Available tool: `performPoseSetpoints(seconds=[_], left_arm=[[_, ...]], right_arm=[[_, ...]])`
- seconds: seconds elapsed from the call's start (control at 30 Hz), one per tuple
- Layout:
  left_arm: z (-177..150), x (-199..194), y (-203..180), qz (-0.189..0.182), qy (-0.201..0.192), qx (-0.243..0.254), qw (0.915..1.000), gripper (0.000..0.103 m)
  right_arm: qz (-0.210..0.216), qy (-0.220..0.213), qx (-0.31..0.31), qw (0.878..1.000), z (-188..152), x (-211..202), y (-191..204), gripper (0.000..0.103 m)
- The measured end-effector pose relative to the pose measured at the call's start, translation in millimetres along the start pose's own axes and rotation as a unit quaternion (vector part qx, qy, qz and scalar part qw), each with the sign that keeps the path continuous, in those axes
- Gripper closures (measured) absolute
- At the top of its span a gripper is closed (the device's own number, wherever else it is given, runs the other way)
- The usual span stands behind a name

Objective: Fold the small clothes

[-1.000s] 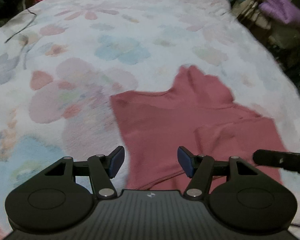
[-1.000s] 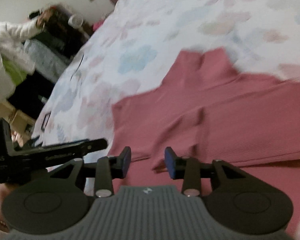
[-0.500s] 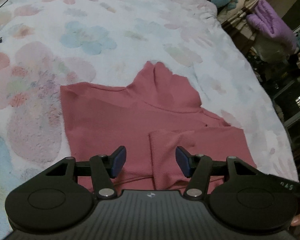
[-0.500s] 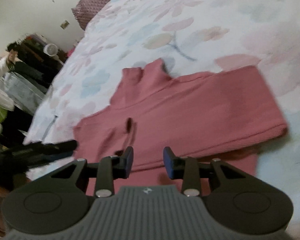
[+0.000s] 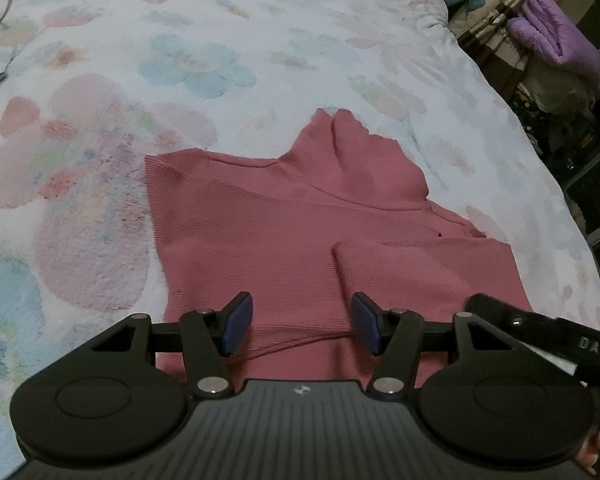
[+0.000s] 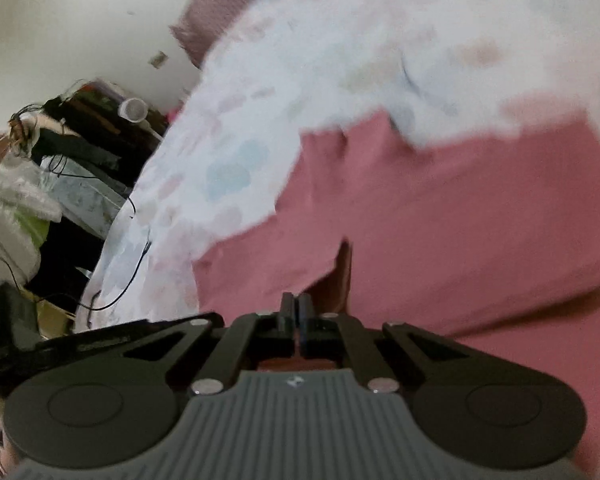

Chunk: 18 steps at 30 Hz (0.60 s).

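Right tongs (image 6: 296,312) have snapped together, pinching pink top (image 5: 284,240); left tongs (image 5: 300,328) spread; "DAS" legible.

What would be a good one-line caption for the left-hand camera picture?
Open left gripper poised over the near edge of a pink top spread on a flowery bedspread.

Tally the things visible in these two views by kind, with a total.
Pink ribbed-knit turtleneck top: 1
Floral fleece blanket: 1
Black two-finger gripper: 2, left gripper open, right gripper shut on the top
Purple folded cloth: 1
Total: 5
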State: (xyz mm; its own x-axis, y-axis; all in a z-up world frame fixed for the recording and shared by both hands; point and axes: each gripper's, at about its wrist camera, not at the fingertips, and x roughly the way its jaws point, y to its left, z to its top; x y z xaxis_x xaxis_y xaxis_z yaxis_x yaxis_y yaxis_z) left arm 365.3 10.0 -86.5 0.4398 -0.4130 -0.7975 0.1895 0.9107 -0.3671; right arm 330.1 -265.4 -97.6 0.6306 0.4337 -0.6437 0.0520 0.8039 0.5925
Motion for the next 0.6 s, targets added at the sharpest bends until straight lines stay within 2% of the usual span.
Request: performPoseSetpoints(seconds=[0.1, 0.2, 0.23, 0.3, 0.47, 0.5, 0.53, 0.57, 0.6], left_arm=[[0.4, 3.4, -3.0, -0.013, -0.002, 0.0, 0.9999, 0.037], [2.0, 8.2, -5.1, -0.039, -0.003, -0.019, 0.9991, 0.037], [3.1, 10.3, -4.5, -0.043, -0.004, -0.03, 0.9986, 0.036], [7.4, 17.2, -4.6, -0.048, -0.003, -0.047, 0.9978, 0.036], [15.5, 44.4, -9.7, -0.071, 0.007, -0.066, 0.9952, 0.037], [15.6, 49.7, -11.3, -0.074, 0.012, -0.067, 0.995, 0.047], [15.2, 55.7, -13.3, -0.074, 0.017, -0.066, 0.9949, 0.062], [14.3, 59.3, -15.4, -0.072, 0.017, -0.062, 0.9953, 0.072], [13.3, 60.5, -17.6, -0.073, 0.015, -0.056, 0.9956, 0.091]], right_arm=[[-0.054, 0.014, -0.046, 0.997, 0.4, 0.4, -1.9, 0.103], [-0.054, 0.049, -0.024, 0.997, -4.9, 13.4, -20.5, 0.098], [-0.054, 0.045, -0.021, 0.997, -6.3, 11.5, -22.7, 0.096], [-0.044, 0.028, -0.009, 0.999, -7.1, 0.8, -27.6, 0.075], [-0.063, -0.005, -0.014, 0.998, -5.5, -32.0, -38.8, 0.075], [-0.066, -0.01, -0.009, 0.998, -7.3, -39.0, -43.8, 0.075], [-0.069, -0.014, -0.003, 0.998, -8.9, -46.4, -49.5, 0.075], [-0.072, -0.016, 0.002, 0.997, -10.8, -53.9, -55.3, 0.075], [-0.077, -0.017, 0.005, 0.997, -14.4, -60.4, -61.4, 0.075]])
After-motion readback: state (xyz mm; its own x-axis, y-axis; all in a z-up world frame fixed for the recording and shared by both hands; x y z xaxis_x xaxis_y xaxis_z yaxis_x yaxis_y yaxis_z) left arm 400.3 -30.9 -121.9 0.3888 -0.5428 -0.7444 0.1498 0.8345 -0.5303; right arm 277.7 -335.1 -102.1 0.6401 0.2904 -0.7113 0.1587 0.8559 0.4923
